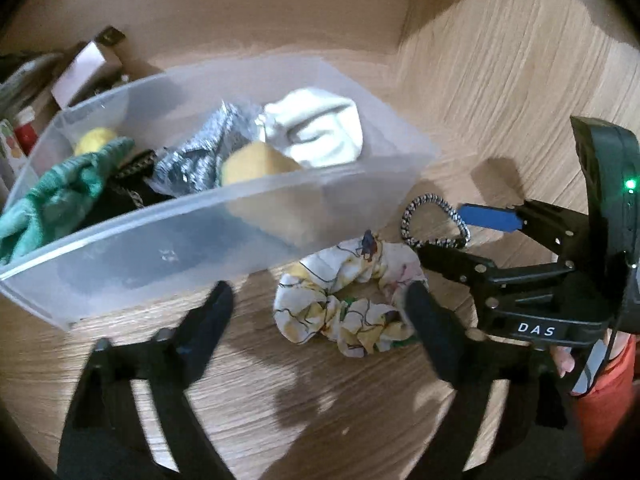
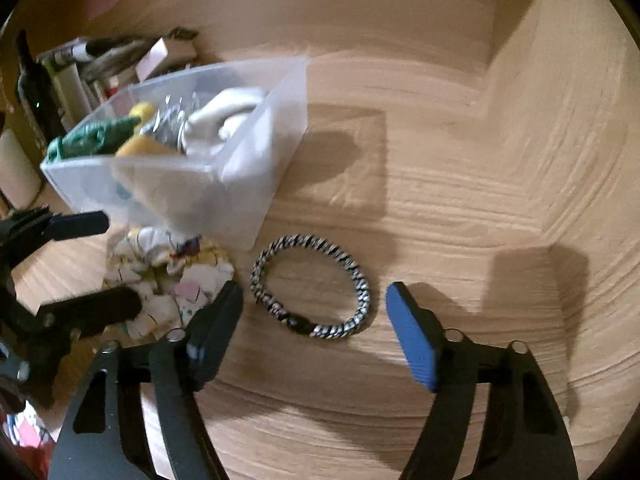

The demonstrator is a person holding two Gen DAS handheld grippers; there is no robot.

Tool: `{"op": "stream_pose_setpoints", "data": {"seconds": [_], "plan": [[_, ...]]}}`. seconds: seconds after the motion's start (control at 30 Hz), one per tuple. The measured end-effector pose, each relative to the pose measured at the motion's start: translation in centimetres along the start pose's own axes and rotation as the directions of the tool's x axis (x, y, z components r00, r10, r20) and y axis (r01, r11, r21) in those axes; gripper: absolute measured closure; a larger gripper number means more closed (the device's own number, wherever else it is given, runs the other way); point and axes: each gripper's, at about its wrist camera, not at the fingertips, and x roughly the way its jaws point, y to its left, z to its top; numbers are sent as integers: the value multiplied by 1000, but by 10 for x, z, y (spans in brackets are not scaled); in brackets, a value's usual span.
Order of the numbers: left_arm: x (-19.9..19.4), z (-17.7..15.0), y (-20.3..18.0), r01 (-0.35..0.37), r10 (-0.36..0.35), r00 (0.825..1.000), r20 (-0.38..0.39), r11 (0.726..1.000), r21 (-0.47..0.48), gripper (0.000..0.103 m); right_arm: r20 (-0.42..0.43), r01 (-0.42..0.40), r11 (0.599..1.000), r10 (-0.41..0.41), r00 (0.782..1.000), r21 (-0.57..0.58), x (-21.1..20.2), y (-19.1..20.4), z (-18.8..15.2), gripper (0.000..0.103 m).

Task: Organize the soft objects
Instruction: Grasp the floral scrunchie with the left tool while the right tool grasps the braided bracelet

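A clear plastic bin (image 1: 208, 232) (image 2: 248, 184) on the wooden table holds a green cloth (image 1: 60, 188), a grey fabric (image 1: 200, 156), a yellow sponge (image 1: 256, 164) and a white cloth (image 1: 316, 128). A white patterned scrunchie (image 1: 348, 304) (image 2: 160, 280) lies in front of the bin. My left gripper (image 1: 320, 300) is open, its fingers straddling the scrunchie. A black-and-white braided band (image 2: 312, 286) (image 1: 436, 220) lies right of it. My right gripper (image 2: 314, 300) is open, fingers on either side of the band.
Boxes, bottles and clutter (image 1: 80, 72) (image 2: 80, 68) stand behind the bin at the left. A cardboard-coloured wall (image 1: 260, 8) rises behind the table. Bare wooden table (image 2: 460, 200) stretches to the right.
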Motion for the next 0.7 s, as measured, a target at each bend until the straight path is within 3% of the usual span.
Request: {"op": "stream_pose_setpoints", "data": {"seconds": [0.17, 0.4, 0.43, 0.7], "plan": [[9, 3, 1, 13, -13, 1000, -16, 1000, 12, 48, -3, -7, 1000, 7, 1000, -18, 0, 3, -2, 49], [9, -3, -12, 17, -17, 1000, 1, 999, 40, 82, 15, -26, 998, 25, 1000, 54, -2, -12, 0, 90], [12, -1, -10, 22, -22, 1000, 0, 999, 41, 87, 15, -32, 998, 31, 999, 59, -1, -14, 0, 91], [-21, -8, -3, 2, -5, 997, 82, 999, 43, 90, 96, -10, 999, 7, 995, 38, -22, -3, -2, 92]]}}
